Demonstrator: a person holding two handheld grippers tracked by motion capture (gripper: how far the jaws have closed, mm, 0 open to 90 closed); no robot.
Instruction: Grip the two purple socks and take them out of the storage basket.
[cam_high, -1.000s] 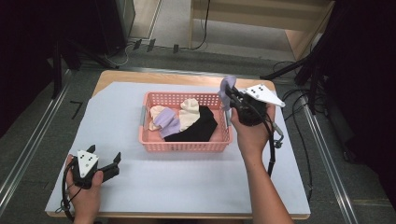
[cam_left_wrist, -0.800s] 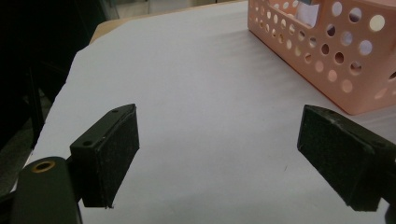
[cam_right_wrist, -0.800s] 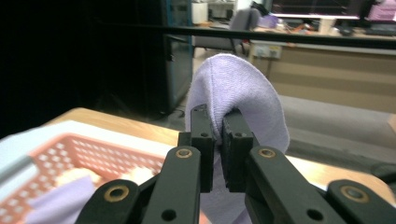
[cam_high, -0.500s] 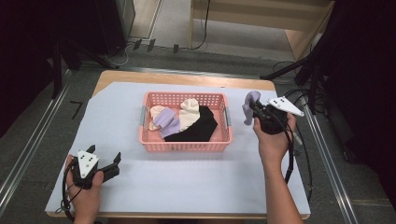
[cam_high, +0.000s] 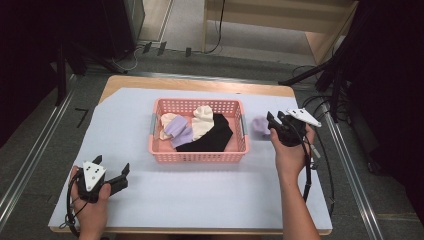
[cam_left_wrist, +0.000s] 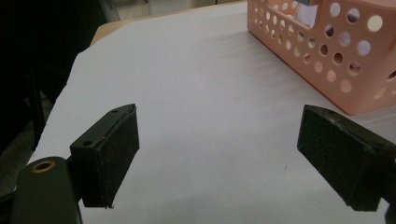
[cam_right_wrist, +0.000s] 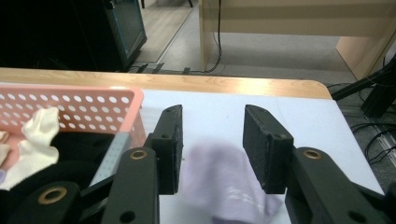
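A pink basket stands mid-table with a cream sock, a lilac sock and a black sock in it. Another lilac sock lies just right of the basket. My right gripper is beside it, held in a hand. In the right gripper view that sock is blurred below the parted jaws of the open right gripper. My left gripper rests at the front left, open. Nothing is between the jaws of the left gripper.
A pale sheet covers the wooden table. The basket's wall is ahead and right of the left jaws, and its corner is left of the right jaws. Cables trail off the right edge.
My right gripper has carried the lilac sock from above the basket's right end out to the right and down, then parted its jaws. The left gripper has stayed still.
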